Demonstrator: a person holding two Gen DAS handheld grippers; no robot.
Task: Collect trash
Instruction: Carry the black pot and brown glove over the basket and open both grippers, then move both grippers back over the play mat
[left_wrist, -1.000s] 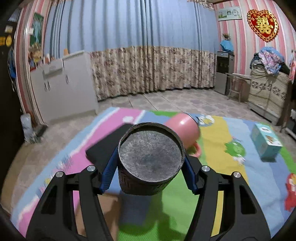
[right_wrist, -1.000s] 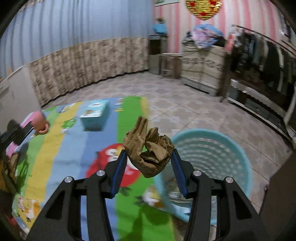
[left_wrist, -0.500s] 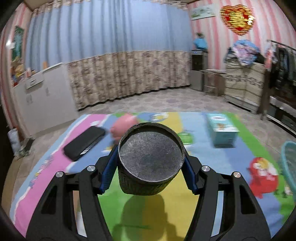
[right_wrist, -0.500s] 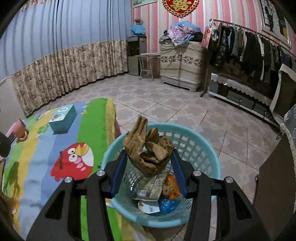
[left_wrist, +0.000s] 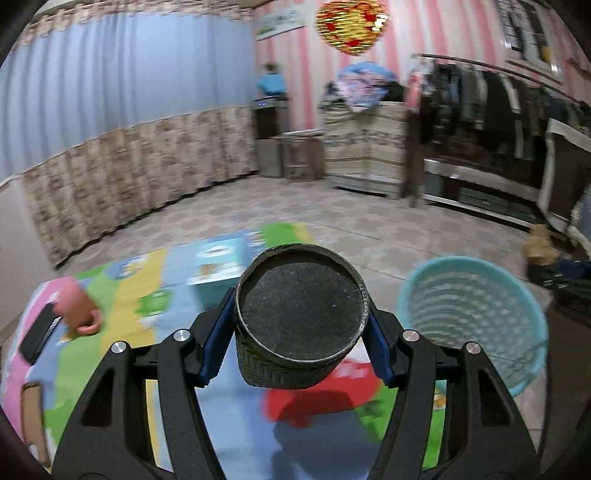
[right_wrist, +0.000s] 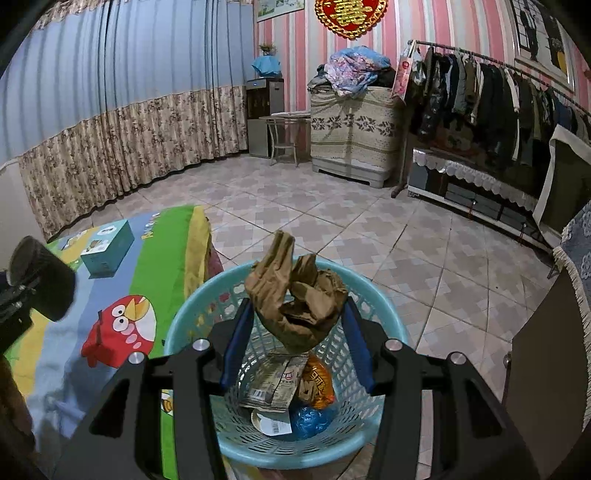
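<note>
My left gripper (left_wrist: 297, 334) is shut on a dark round canister (left_wrist: 299, 317), held in the air over the colourful mat; the canister also shows at the left of the right wrist view (right_wrist: 40, 284). My right gripper (right_wrist: 295, 339) is shut on a crumpled brown paper wad (right_wrist: 297, 306), held directly above the teal plastic basket (right_wrist: 192, 299). The basket holds several wrappers and a blue piece (right_wrist: 306, 422). In the left wrist view the basket (left_wrist: 476, 317) stands to the right of the canister.
A teal box (right_wrist: 107, 247) and a pink cup (left_wrist: 75, 306) lie on the cartoon play mat (right_wrist: 118, 328). A black flat object (left_wrist: 37, 332) lies at the mat's left. Tiled floor, a clothes rack (right_wrist: 498, 96) and a covered cabinet (right_wrist: 354, 133) lie beyond.
Both grippers swung right. The left one with the canister now faces the basket. The right one with the paper wad came a little further over the basket.
</note>
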